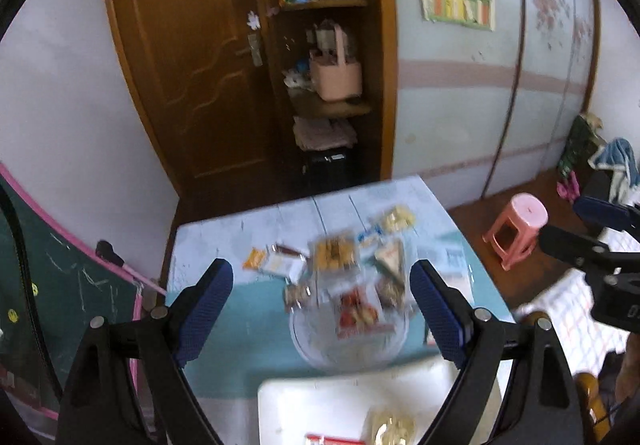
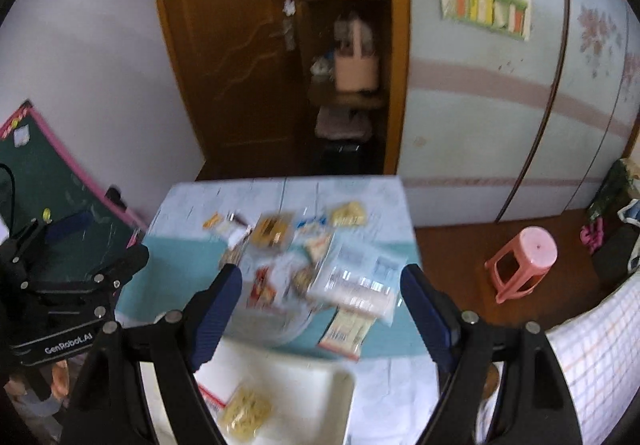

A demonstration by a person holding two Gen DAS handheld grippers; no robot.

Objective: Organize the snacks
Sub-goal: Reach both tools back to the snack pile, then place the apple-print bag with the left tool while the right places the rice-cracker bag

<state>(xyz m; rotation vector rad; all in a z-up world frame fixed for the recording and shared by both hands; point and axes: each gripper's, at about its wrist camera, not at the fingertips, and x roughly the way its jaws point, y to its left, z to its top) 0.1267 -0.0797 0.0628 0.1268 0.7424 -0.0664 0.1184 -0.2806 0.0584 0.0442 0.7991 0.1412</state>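
Table (image 1: 208,245) fills both views, pale blue with a teal band, and the snacks (image 1: 332,253) lie scattered across its middle. Nearest sits the white tray (image 2: 320,385), already taking a yellow packet (image 2: 244,411). Beyond it a clear bowl (image 1: 312,345) holds a red packet (image 1: 356,311), though blur softens every wrapper. Both tongs hang above the table with nothing in them: left gripper (image 1: 320,309) spread wide, right gripper (image 2: 320,309) just as wide. My read: the next pick is on. Best to slow down, choose one packet at the edge of the pile, come straight down over it, and close across its narrow side so neighbours stay put.
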